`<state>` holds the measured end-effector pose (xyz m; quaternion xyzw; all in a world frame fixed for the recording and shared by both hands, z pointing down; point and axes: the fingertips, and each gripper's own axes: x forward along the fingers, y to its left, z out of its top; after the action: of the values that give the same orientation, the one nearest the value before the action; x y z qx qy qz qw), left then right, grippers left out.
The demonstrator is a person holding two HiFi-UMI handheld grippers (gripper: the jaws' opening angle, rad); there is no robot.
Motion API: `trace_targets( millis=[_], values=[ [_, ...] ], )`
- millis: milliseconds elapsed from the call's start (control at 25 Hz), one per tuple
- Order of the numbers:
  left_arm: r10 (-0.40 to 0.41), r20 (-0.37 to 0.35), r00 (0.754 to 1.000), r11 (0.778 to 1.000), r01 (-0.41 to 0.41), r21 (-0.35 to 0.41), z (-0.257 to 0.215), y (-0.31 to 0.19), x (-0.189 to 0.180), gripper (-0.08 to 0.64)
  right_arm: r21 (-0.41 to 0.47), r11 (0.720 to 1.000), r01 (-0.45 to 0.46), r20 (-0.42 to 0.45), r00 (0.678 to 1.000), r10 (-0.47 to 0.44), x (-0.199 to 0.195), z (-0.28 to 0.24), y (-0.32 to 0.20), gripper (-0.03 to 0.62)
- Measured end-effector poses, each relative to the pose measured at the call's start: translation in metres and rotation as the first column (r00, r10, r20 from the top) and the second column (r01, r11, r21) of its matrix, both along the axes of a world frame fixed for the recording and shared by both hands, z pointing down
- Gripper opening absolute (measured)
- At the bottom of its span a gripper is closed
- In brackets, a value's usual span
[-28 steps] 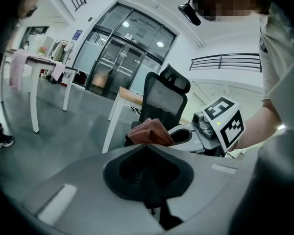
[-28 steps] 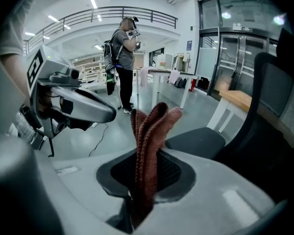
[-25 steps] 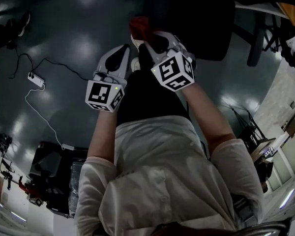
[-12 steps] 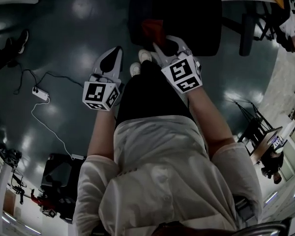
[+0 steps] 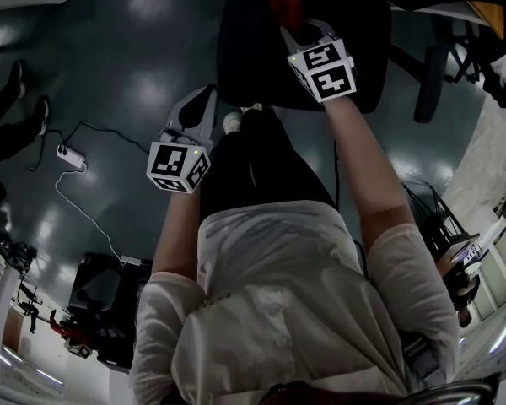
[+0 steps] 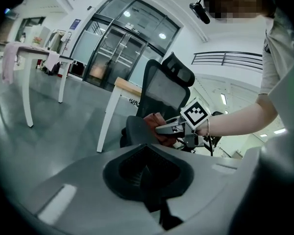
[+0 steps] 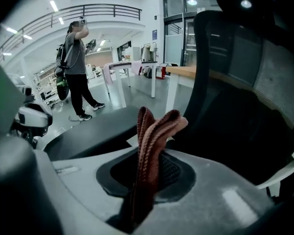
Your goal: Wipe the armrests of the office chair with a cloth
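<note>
A black office chair (image 5: 261, 53) stands in front of me, its mesh back (image 7: 245, 77) filling the right of the right gripper view. My right gripper (image 5: 297, 30) reaches over it, shut on a folded red-brown cloth (image 7: 151, 136). In the left gripper view the cloth (image 6: 156, 124) rests against a dark rounded armrest (image 6: 133, 131), with the right gripper (image 6: 161, 129) behind it. My left gripper (image 5: 202, 99) hangs back near my legs, away from the chair, jaws shut with nothing between them (image 6: 148, 177).
A power strip (image 5: 65, 152) with a trailing cable lies on the dark floor at left. White tables (image 6: 36, 62) stand nearby, and a wooden desk (image 6: 127, 86) sits behind the chair. A person (image 7: 77, 67) stands further off. Black equipment (image 5: 93, 289) sits lower left.
My right gripper has moved forward with the cloth, from near my legs out over the chair. The left gripper has stayed about where it was.
</note>
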<state>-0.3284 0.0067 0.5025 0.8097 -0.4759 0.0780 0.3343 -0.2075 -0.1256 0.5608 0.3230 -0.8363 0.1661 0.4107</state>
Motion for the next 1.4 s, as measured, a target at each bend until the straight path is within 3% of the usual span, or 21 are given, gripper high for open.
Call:
trace_targets(
  millis=[280,520,760,1000,1200,1400],
  values=[
    [-0.048,0.013,0.999,0.998,0.048,-0.028,0.015,-0.012,-0.005,0.009,-0.001,0.993,0.114,-0.012,0.993,-0.114,-0.021,0.011,-0.009,0.049],
    [-0.019,-0.008,1.000,0.999,0.019,-0.029,0.016,-0.013,-0.004,0.009,0.024,0.974,0.226,-0.061,0.973,-0.224,-0.033,0.006,0.023,0.049],
    [0.091,-0.060,0.994,0.995,-0.093,-0.038,0.018,-0.003,0.002,0.009,-0.013,0.984,0.179,-0.074,0.981,-0.180,-0.034,0.009,0.068,0.049],
    [0.198,-0.060,0.978,0.979,-0.200,-0.027,0.011,0.010,-0.010,0.009,0.009,0.989,0.147,-0.170,0.975,-0.143,-0.034,0.010,0.127,0.049],
    [0.321,-0.032,0.946,0.947,-0.322,-0.020,0.006,0.030,-0.019,0.009,-0.007,1.000,0.026,-0.174,0.984,-0.027,-0.032,0.010,0.169,0.049],
    [0.298,-0.043,0.954,0.954,-0.298,-0.004,0.003,0.031,-0.038,0.009,-0.057,0.996,-0.068,-0.147,0.987,0.059,-0.047,0.015,0.204,0.049]
  ],
)
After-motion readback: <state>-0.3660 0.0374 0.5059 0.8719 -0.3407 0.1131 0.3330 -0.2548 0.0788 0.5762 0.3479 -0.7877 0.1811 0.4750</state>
